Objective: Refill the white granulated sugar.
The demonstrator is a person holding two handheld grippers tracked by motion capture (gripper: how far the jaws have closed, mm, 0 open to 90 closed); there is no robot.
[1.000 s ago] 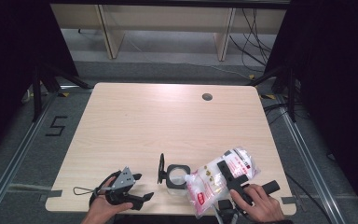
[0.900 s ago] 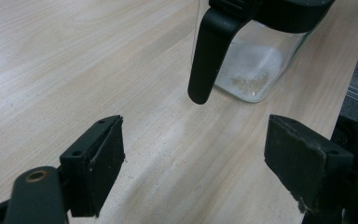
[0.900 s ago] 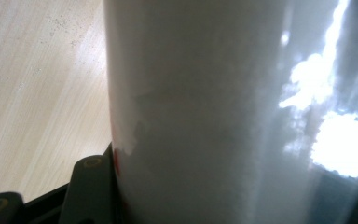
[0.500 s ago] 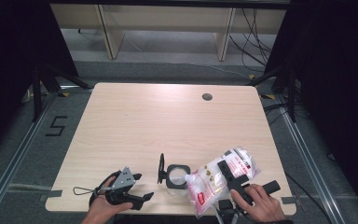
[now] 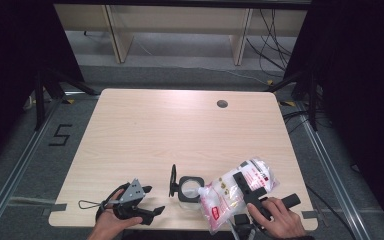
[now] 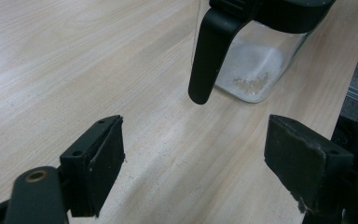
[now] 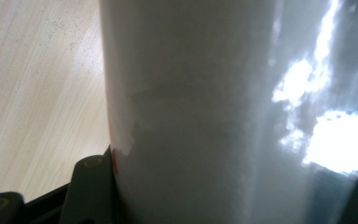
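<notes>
Two tongs work low in the high view: the right tongs (image 5: 244,186) clamp a white plastic bag (image 5: 232,192), tipped toward a glass jar (image 5: 189,186) with a black lid at bottom centre of the surface (image 5: 180,130). At lower left, the left tongs (image 5: 150,202) gape wide, holding nothing.

both of the person's hands enter from the near edge of the high view. the left hand (image 5: 109,224) grips the left hand-held gripper (image 5: 150,212), which lies low and angled toward the right, its two black jaws spread wide with nothing between them. the right hand (image 5: 279,220) holds the right hand-held gripper (image 5: 244,181) pointing up and to the left, its jaws clamped around a plastic bag (image 5: 225,192).
</notes>
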